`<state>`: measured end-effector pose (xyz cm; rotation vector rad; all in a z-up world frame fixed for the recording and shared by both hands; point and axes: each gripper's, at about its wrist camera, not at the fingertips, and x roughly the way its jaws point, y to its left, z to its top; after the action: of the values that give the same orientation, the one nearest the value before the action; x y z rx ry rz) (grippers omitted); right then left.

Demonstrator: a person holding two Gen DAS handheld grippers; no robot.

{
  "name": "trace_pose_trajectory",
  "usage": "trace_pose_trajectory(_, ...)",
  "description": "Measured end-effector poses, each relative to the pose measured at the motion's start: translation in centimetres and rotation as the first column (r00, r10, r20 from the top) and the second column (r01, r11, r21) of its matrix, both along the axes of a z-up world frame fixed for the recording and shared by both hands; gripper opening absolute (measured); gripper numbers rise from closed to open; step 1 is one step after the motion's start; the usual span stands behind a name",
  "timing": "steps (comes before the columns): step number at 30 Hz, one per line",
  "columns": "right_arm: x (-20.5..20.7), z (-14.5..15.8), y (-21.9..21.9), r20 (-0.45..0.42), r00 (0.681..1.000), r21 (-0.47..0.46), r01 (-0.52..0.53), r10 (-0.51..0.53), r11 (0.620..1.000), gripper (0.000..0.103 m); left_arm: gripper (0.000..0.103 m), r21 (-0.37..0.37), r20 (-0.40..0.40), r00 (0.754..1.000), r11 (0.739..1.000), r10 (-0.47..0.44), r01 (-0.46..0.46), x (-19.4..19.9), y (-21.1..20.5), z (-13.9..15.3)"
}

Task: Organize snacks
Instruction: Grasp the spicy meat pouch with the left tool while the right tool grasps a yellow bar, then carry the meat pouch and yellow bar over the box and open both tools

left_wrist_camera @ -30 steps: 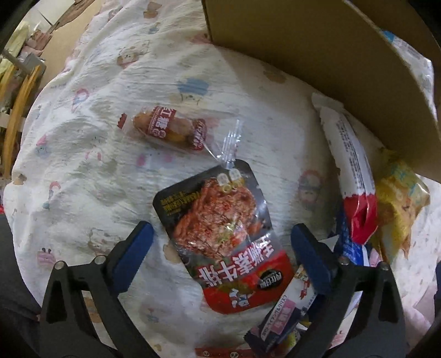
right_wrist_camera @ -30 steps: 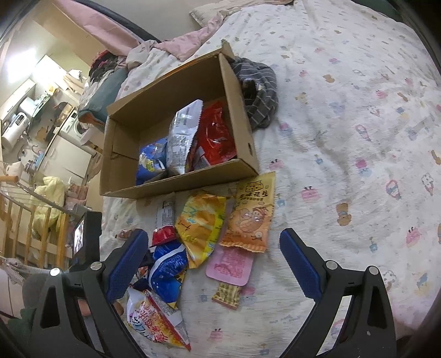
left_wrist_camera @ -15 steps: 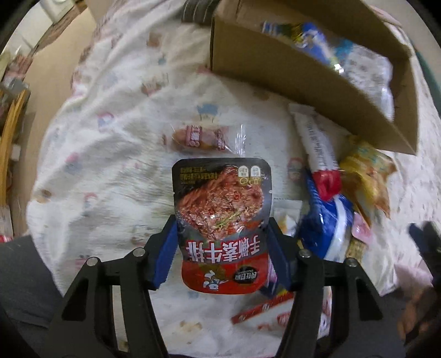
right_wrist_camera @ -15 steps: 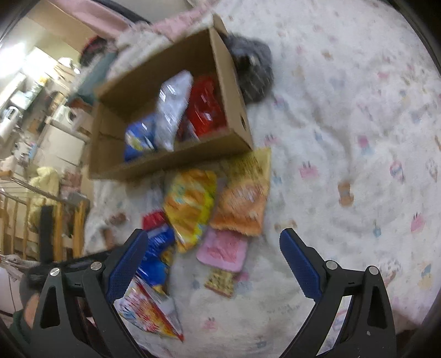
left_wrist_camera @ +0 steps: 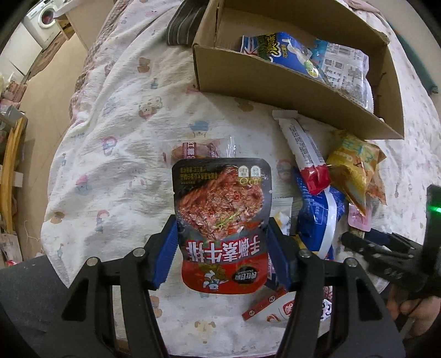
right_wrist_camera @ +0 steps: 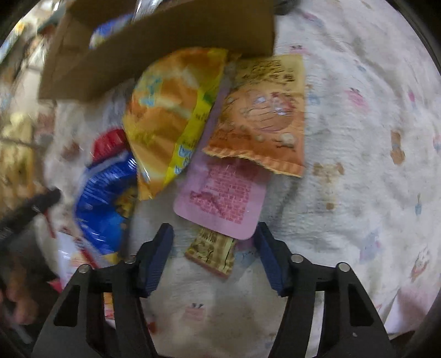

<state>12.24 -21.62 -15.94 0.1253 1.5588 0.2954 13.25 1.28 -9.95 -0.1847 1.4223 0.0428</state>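
Note:
My left gripper [left_wrist_camera: 222, 228] is shut on a red and black meat-snack pouch [left_wrist_camera: 220, 198], held up above the bedsheet. Beyond it stands the cardboard box [left_wrist_camera: 275, 82] with a blue bag [left_wrist_camera: 278, 52] and a white printed bag inside. My right gripper [right_wrist_camera: 213, 231] hangs low over the snack pile, its jaws closing. A pink packet [right_wrist_camera: 223, 195] and a small tan packet [right_wrist_camera: 212, 250] lie between its fingers, and the pads do not press on either. Above those lie an orange peanut packet [right_wrist_camera: 264, 115] and a yellow bag [right_wrist_camera: 171, 110].
More snacks lie by the box: a white and red bar [left_wrist_camera: 300, 148], a blue bag [right_wrist_camera: 104, 198] and a clear-wrapped sausage [left_wrist_camera: 193, 148]. A striped cloth [left_wrist_camera: 182, 22] lies behind the box. The bed's edge drops to the floor at the left.
My left gripper closed on the pouch and lifted it off the sheet. My right gripper dropped down over the pile and its jaws narrowed around the pink packet.

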Motion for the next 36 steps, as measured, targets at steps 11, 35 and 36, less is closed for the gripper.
trace_pose_trajectory(11,-3.8,4.6,0.2,0.097,0.99,0.214,-0.122,0.103,0.969,0.027,0.058,-0.004,0.023,1.0,1.0,0.001,-0.001,-1.0,0.3,0.7)
trace_pose_trajectory(35,-3.3,11.3,-2.3,0.415,0.906,0.267,-0.037,-0.08,0.963,0.012,0.057,0.05,0.112,0.993,0.998,0.022,-0.027,-1.3,0.5,2.5)
trace_pose_trajectory(36,-3.3,11.5,-2.4,0.42,0.902,0.27,-0.024,-0.095,0.963,0.012,0.058,0.049,0.117,0.993,0.998,0.026,-0.032,-1.4,0.5,2.7)
